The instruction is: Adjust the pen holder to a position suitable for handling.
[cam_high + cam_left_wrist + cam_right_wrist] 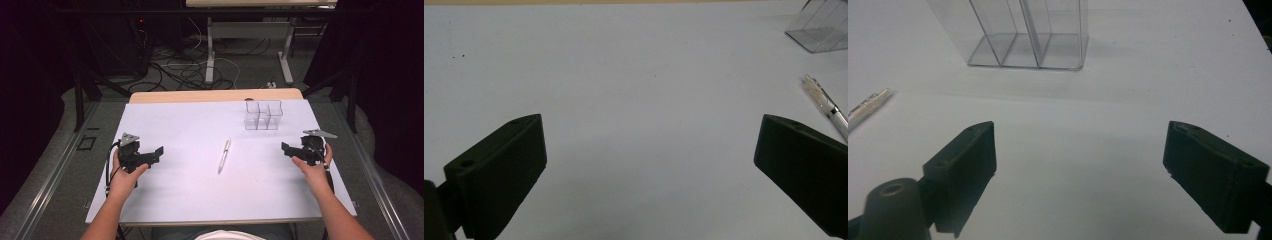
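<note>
Pen (pixel 224 156), slim, white with a clear end, lies mid-desk (pixel 190 190), nothing around it. Clear compartmented organizer (pixel 263 115) stands beyond. Left hand-held gripper (pixel 156 152) and right hand-held gripper (pixel 286 148) both gape wide, empty.

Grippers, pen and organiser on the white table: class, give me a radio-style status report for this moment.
Left gripper open, nothing held. Right gripper open, nothing held. Pen flat mid-table, untouched; clear organiser upright beyond it. Nothing between grippers and pen.

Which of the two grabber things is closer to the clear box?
The right gripper. It sits just below and right of the clear organizer, while the left gripper is across the white table, beyond the pen.
</note>
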Demonstrator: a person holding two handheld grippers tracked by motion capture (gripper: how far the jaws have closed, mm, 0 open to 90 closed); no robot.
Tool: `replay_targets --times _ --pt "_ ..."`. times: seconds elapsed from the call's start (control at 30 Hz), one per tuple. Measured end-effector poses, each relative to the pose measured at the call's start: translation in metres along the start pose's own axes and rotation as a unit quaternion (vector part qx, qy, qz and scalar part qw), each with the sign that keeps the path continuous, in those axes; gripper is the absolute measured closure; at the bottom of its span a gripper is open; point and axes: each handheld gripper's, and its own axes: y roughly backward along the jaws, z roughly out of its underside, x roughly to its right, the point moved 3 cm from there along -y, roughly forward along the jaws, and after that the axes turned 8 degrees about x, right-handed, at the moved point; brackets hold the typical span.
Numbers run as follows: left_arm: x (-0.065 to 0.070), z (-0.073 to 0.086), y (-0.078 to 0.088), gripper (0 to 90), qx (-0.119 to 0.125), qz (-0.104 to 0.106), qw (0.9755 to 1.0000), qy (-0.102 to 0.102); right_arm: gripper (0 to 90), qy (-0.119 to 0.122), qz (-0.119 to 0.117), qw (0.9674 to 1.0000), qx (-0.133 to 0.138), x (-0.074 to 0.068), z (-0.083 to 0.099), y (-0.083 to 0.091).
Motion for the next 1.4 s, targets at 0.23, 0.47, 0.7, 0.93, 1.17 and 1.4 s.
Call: replay_targets --times 0.23,0.47,0.7,0.93,1.17,1.4 --pt "-0.001 0.003 0.001 0.6 -0.003 0.004 1.0000 0.005 15.9 -0.031 -0.011 0.9995 -0.001 -0.002 -0.007 -0.004" --pt "0.002 0.003 0.004 1.1 0.000 0.005 1.0000 0.003 19.5 0.012 0.009 0.9993 0.033 -0.002 -0.026 -0.010" --pt "0.007 0.005 0.004 1.5 -0.005 0.008 1.0000 0.000 29.0 0.004 0.018 0.9994 0.030 0.004 -0.045 -0.013" --pt "0.006 0.005 0.002 2.0 -0.006 0.007 1.0000 -0.003 40.4 0.016 0.028 0.9993 0.019 0.012 -0.074 -0.021" --pt "0.006 0.006 0.001 2.5 -0.002 0.005 1.0000 -0.003 44.6 0.043 0.037 0.9983 0.016 0.006 -0.103 -0.026" --pt "0.004 0.006 0.001 2.5 -0.010 0.005 0.9999 -0.002 44.5 0.034 0.046 0.9984 -0.001 0.003 -0.121 -0.041"
